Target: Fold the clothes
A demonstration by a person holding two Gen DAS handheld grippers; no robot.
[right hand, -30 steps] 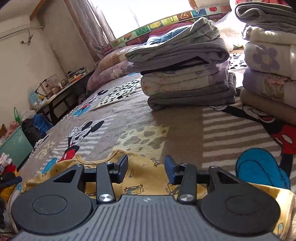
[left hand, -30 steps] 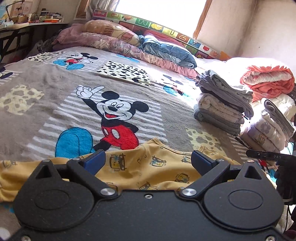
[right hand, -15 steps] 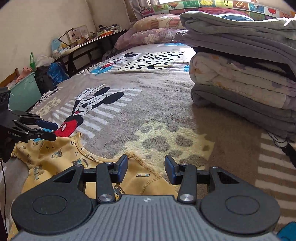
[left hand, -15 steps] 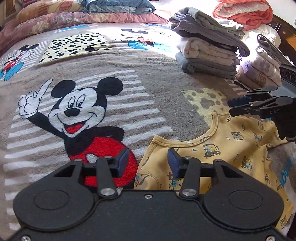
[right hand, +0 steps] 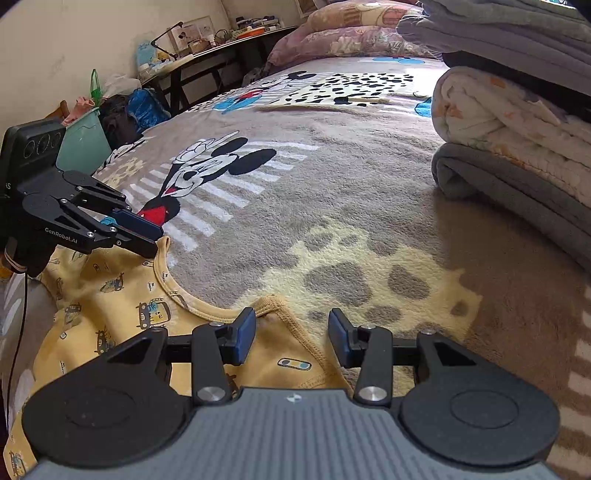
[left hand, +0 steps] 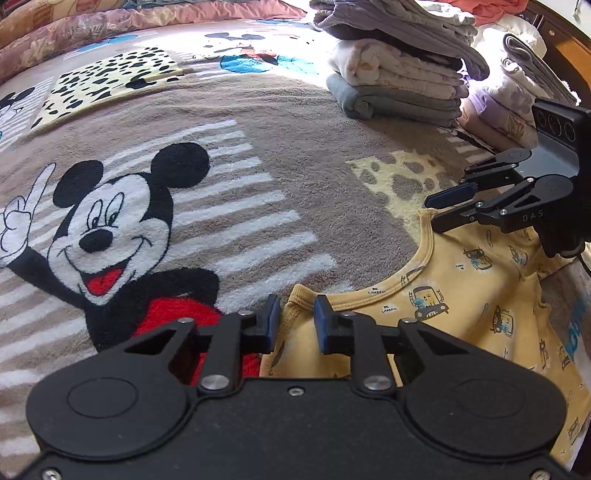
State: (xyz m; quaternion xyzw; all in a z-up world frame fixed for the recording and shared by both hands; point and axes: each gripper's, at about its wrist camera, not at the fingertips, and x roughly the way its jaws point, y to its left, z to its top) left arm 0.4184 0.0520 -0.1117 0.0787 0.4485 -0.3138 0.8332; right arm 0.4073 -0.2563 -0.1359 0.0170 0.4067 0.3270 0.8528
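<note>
A small yellow shirt with car prints lies flat on the Mickey Mouse blanket, neckline facing away from me. My left gripper is open, its narrow gap straddling the shirt's left shoulder corner. My right gripper is open over the right shoulder corner of the shirt. Each gripper shows in the other's view: the right one at the far shoulder, the left one at the other shoulder.
A stack of folded clothes stands on the blanket beyond the shirt, close to my right gripper. A second stack is further right. Pillows lie at the bed's head. A cluttered desk stands beside the bed.
Both grippers have come down and forward to the shirt's shoulder corners. My left gripper's fingers have narrowed from wide open to a small gap around the fabric edge.
</note>
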